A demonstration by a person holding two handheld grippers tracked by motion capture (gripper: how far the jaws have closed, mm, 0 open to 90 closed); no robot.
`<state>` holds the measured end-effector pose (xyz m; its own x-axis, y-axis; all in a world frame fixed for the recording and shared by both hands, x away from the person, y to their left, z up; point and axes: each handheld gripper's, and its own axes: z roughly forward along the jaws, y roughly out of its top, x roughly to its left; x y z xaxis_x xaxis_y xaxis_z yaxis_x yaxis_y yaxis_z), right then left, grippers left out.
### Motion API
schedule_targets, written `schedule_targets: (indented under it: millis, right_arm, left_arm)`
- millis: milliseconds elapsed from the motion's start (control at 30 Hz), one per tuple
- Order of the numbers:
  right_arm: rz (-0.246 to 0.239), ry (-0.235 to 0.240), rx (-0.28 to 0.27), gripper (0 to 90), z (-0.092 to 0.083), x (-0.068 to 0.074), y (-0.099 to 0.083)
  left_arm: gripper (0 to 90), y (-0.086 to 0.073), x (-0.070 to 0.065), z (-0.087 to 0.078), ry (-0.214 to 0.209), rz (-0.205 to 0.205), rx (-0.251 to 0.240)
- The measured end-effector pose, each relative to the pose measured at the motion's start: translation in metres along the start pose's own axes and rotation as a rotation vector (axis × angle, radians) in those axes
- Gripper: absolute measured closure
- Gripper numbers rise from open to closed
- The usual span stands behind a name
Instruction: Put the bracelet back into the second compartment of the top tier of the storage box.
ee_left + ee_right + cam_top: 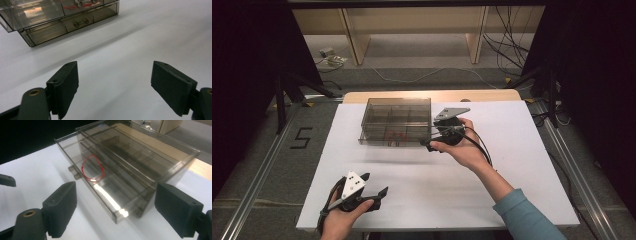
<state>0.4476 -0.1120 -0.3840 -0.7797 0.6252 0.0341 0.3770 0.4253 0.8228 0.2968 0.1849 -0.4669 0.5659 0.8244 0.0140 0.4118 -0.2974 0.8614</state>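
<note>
Nearest, the left gripper (371,191) idles with jaws spread at the white surface's (512,190) near-left corner, while the right gripper (438,141), jaws released, could shove the smoky transparent plastic drawer box (396,120) off its far edge.

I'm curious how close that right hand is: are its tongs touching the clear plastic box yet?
Cannot tell. In the right gripper view the open tongs flank the box's near corner, no contact plainly visible; in the high view the hand overlaps the box's edge.

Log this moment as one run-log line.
left gripper: open, near table edge | right gripper: open, at organizer box corner | drawer: slightly out | red loop: inside
</note>
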Motion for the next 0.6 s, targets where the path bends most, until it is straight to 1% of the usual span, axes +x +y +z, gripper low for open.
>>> schedule_targets:
  millis: [367,600]
  right_arm:
    - [0.017,-0.037,-0.008,17.1,-0.025,-0.016,-0.019]
    - [0.026,-0.049,-0.006,17.1,-0.038,-0.022,-0.033]
  left_arm:
    - [22.1,0.0,0.0,0.001,0.001,-0.002,0.0]
    - [22.0,0.0,0.0,0.001,0.0,-0.001,0.002]
